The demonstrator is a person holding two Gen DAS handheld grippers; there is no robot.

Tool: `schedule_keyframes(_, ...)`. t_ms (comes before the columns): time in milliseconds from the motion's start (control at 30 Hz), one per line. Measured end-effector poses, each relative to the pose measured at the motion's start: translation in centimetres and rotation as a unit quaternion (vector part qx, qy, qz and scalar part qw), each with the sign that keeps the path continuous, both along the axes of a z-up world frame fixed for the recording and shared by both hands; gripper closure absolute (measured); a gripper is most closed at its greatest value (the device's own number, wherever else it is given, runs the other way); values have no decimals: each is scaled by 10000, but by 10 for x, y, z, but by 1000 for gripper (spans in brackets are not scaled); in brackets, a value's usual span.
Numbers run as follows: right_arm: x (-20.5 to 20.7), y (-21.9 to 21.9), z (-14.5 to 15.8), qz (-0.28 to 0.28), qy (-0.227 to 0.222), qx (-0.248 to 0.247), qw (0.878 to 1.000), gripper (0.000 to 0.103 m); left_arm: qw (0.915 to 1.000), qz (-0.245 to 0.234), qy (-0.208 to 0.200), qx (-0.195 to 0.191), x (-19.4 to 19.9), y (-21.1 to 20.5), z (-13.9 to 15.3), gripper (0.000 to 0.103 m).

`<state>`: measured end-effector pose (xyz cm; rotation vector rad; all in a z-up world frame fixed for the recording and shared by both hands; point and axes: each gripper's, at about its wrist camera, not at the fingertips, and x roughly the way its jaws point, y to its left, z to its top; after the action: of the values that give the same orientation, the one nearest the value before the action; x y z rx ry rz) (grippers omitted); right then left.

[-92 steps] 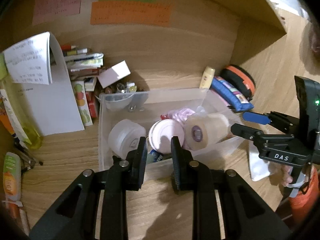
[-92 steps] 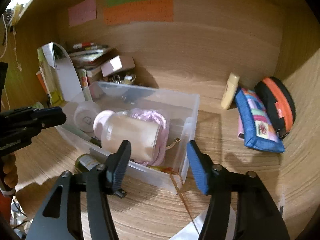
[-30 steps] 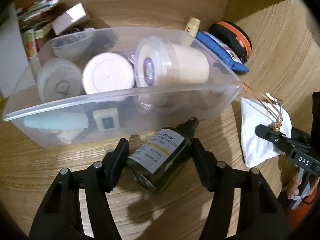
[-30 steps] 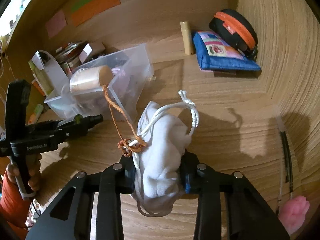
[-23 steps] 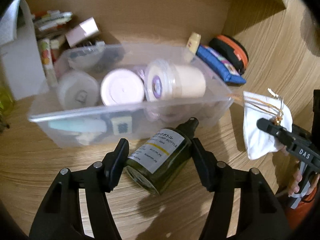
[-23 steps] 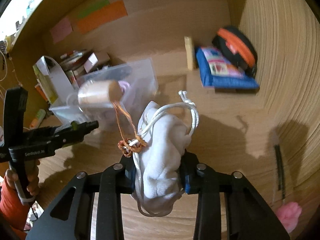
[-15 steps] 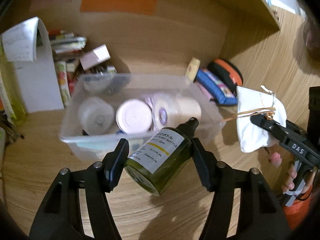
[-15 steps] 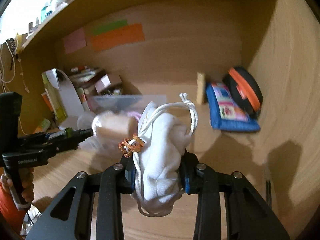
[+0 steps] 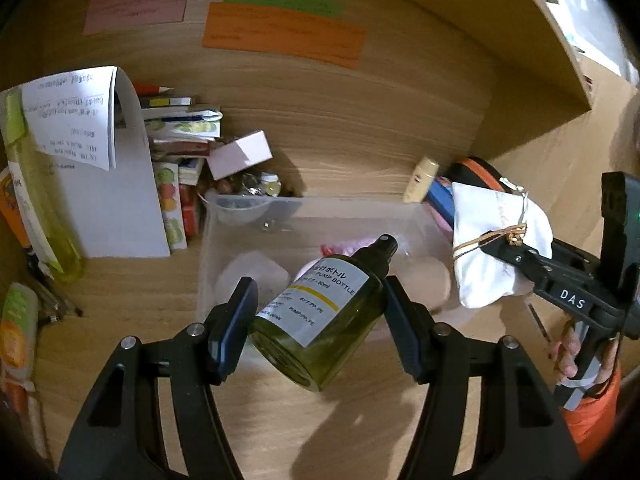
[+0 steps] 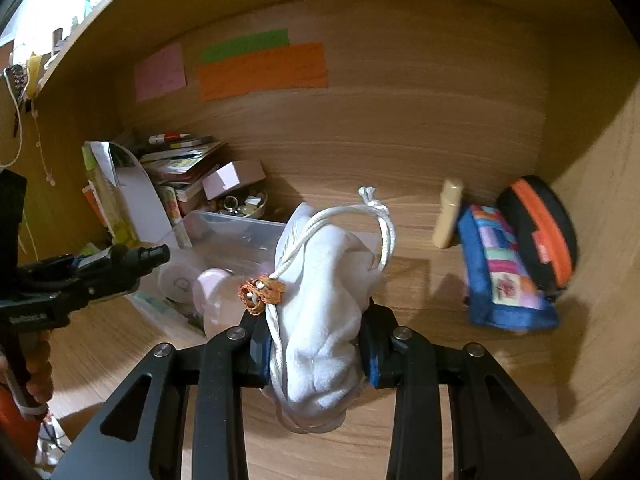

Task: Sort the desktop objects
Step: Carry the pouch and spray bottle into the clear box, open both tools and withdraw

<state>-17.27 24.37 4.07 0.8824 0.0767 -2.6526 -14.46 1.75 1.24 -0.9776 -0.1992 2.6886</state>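
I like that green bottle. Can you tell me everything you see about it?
The bottle is dark olive green, see-through, glass or plastic, I cannot tell. It has a black spray top and a white label with a yellow stripe and the words PUMP BOTTLE. The left tongs pinch its sides, holding it tilted, top pointing away, above the clear bin.

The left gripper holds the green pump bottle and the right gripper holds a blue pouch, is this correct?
Not quite. The left gripper does hold the green pump bottle, but the right gripper holds a white drawstring bag, as the right wrist view shows.
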Motion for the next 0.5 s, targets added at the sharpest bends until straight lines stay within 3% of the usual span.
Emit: schedule_keyframes(500, -51, -51, -16, 460, -473, -282, 9974, 73, 9995, 3, -290, -145, -60, -1, -16, 40)
